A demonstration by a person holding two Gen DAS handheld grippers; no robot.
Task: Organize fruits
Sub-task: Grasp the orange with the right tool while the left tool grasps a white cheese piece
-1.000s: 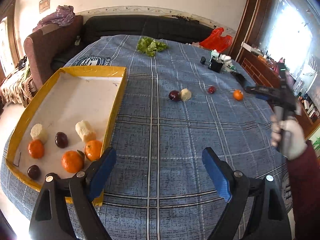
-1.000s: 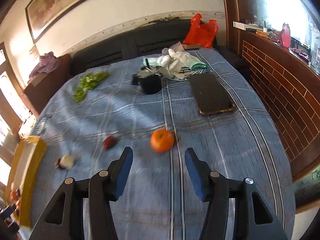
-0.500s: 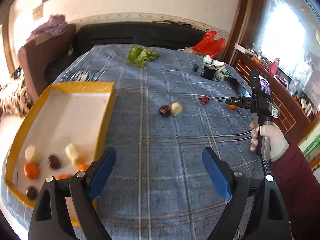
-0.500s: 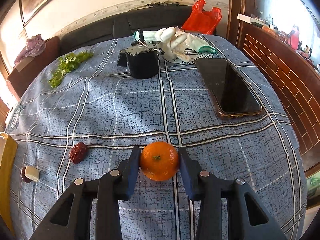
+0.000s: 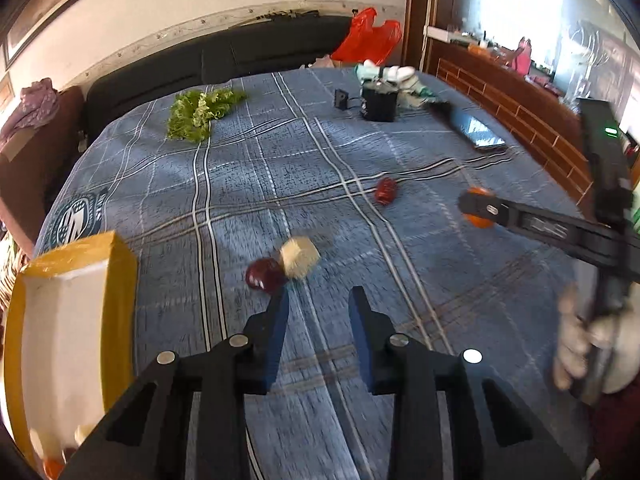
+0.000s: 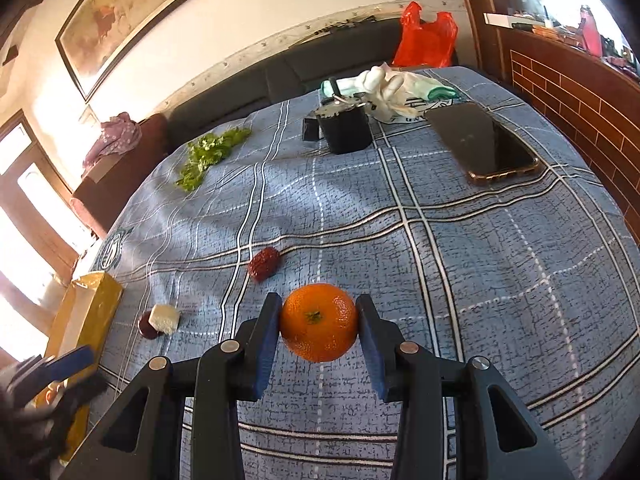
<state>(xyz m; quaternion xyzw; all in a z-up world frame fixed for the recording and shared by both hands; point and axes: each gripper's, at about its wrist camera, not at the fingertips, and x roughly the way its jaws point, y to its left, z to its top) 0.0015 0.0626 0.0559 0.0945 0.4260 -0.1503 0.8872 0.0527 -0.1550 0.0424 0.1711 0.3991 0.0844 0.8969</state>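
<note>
Right tongs clamped on round orange tangerine, pads against its two sides, just above blue plaid tabletop. Yellow-rimmed white tray lies far left of it. Left tongs have just been closing, nothing between them; dark red plum and pale cube-shaped fruit chunk touching, just beyond left tip. Left hand nearer that pair.

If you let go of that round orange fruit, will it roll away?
Probably a little. The round orange mandarin has no flat side, so it could roll. The wrinkly blue checked cloth looks soft and should slow it. Its dimpled peel likely grips well between the right gripper's fingers.
</note>
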